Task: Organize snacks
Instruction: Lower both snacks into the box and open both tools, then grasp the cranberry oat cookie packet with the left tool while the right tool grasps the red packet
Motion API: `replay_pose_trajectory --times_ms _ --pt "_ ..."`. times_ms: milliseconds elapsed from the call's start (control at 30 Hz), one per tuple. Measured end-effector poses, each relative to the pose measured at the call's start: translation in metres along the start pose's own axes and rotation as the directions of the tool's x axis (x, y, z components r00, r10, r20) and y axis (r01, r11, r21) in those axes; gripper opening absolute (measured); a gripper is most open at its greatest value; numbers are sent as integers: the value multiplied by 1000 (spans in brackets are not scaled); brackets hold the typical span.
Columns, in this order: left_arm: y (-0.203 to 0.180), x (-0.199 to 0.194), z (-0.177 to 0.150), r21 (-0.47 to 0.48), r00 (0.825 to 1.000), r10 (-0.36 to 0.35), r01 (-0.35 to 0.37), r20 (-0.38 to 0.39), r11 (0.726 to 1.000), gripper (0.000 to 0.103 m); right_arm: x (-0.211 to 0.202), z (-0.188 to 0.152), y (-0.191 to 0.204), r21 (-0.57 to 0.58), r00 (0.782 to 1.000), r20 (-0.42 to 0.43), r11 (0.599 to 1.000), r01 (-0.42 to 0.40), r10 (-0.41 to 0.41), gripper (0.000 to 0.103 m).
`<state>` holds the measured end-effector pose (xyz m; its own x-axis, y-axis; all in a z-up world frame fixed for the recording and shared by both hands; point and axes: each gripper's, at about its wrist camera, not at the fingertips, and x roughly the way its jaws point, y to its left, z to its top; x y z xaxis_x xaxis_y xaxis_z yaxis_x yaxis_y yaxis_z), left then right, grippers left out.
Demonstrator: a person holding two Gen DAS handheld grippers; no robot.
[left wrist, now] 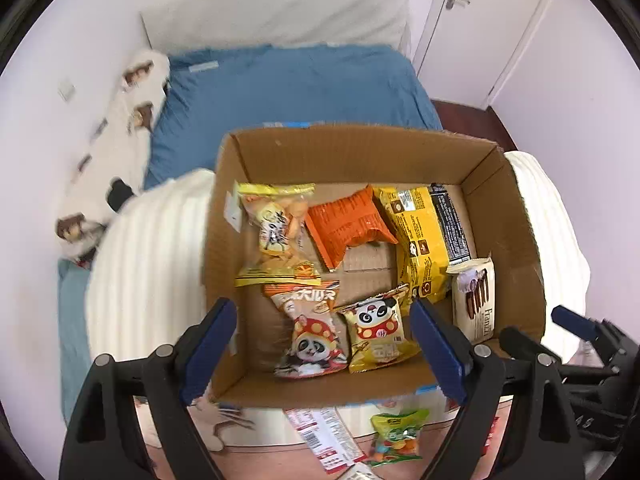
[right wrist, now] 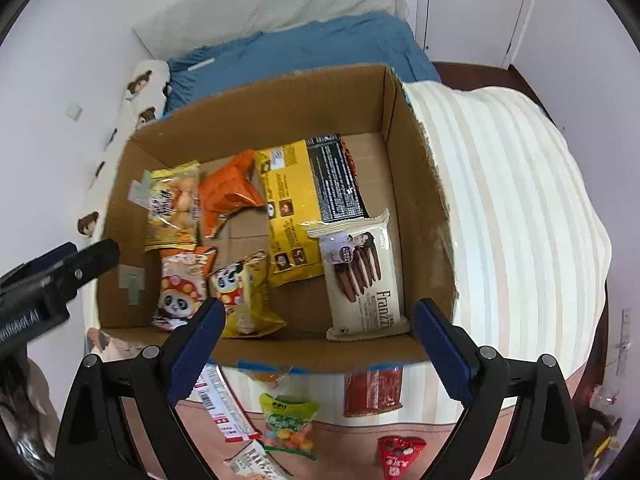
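An open cardboard box [left wrist: 352,152] [right wrist: 260,112] on the bed holds several snack packs: a yellow puff bag [left wrist: 276,224], an orange pack [left wrist: 348,224], a big yellow-black pack [left wrist: 424,236], two panda packs [left wrist: 308,332] [left wrist: 376,332] and a white Franzzi wafer pack [left wrist: 476,296] [right wrist: 360,272]. My left gripper [left wrist: 324,348] hangs open and empty over the box's near side. My right gripper [right wrist: 316,344] is open and empty above the box's near wall. Loose snacks lie in front of the box: a green candy bag [right wrist: 288,424], a red flat pack [right wrist: 372,396], a red triangular pack [right wrist: 398,456].
The box sits on a cream striped blanket [right wrist: 512,208] over a blue sheet [left wrist: 288,88]. A white patterned pillow [left wrist: 120,136] lies along the left wall. A white door [left wrist: 472,24] stands at the back right. A red-and-white barcode pack [left wrist: 324,440] lies near the green bag.
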<state>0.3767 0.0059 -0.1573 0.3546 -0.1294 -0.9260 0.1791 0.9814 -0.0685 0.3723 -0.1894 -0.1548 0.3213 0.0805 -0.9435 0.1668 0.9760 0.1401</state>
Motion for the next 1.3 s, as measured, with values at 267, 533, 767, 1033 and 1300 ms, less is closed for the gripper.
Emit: replay_pose_trajectory --times_ms 267,533,767,1033,1300 --pt "-1 -55 -37 -2 991 7 -7 134 1000 88 -52 -30 15 -46 992 125 999 8 -2 97" --pt "-6 -99 -72 0 973 22 -22 230 1000 88 -101 -67 20 -54 971 240 999 3 10 97" --pt "-13 -132 -97 7 956 26 -30 293 1000 88 -140 -93 18 -58 946 325 998 -3 22 97" --pt "-17 -142 -120 -21 952 8 -2 305 1000 88 -163 -116 11 -52 938 343 998 -42 57 97" --pt "-13 -93 -154 -27 984 -19 24 177 999 101 -102 -152 -38 77 987 148 994 -76 64 97"
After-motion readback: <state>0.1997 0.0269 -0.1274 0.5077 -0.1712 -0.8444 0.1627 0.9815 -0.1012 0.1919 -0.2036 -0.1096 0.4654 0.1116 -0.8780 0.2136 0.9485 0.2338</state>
